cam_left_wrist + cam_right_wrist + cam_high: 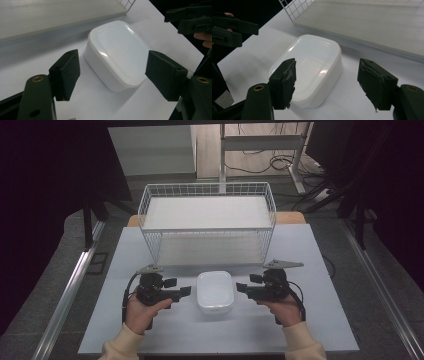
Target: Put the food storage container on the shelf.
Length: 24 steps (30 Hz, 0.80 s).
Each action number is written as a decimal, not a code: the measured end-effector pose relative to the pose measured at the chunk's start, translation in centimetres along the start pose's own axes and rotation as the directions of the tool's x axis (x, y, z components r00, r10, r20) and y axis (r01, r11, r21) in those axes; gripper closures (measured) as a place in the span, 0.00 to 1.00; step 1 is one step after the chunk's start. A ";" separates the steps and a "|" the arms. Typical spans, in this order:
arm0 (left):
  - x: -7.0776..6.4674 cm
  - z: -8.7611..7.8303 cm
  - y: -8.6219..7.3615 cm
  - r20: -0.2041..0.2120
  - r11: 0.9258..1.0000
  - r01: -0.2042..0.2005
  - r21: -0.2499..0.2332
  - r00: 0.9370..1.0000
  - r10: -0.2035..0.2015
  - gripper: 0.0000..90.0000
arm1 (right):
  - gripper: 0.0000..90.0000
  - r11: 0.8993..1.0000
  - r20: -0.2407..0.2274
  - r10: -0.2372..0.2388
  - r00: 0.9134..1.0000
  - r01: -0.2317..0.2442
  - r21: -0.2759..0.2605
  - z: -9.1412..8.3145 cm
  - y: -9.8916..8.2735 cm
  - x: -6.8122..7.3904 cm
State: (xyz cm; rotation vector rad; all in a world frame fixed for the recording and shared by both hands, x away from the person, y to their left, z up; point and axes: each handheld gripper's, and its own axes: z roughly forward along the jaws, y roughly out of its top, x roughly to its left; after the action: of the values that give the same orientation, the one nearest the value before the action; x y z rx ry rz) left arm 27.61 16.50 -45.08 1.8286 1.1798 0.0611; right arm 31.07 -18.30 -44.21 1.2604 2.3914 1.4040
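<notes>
A white lidded plastic box (215,291) rests flat on the pale table (310,320), just in front of a white wire basket (207,195). My left gripper (187,291) hovers close to the box's left side, pointing right, jaws open and empty. My right gripper (239,287) mirrors it on the box's right side, pointing left, also open and empty. In the left gripper view the box (119,53) lies ahead between my spread pads (67,72). The right gripper view shows the box (309,67) ahead, partly behind the left pad (285,82). Neither gripper touches the box.
The wire basket stands at the table's far half, its pale floor (50,17) raised on wire legs. The table's front edge runs just past my hands. A metal rail (70,290) borders the left side, and cables lie on the floor (280,162) beyond.
</notes>
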 end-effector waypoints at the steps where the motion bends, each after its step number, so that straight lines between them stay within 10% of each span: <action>1: 0.0 0.0 0.0 0.000 1.000 0.000 0.000 1.000 0.000 0.30 | 0.34 1.000 0.000 0.000 1.000 0.000 0.000 0.0 0.0 0.0; 24: 1.9 4.1 -0.5 0.117 0.992 0.100 0.077 0.987 -0.109 0.31 | 0.33 0.996 -0.052 0.076 0.996 -0.073 0.060 3.8 -0.9 -0.5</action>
State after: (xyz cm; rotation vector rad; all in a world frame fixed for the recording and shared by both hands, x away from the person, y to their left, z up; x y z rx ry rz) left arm 30.31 15.20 -48.54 1.8025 1.2030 -0.1512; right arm 32.61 -16.29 -47.25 1.3564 2.4613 1.4163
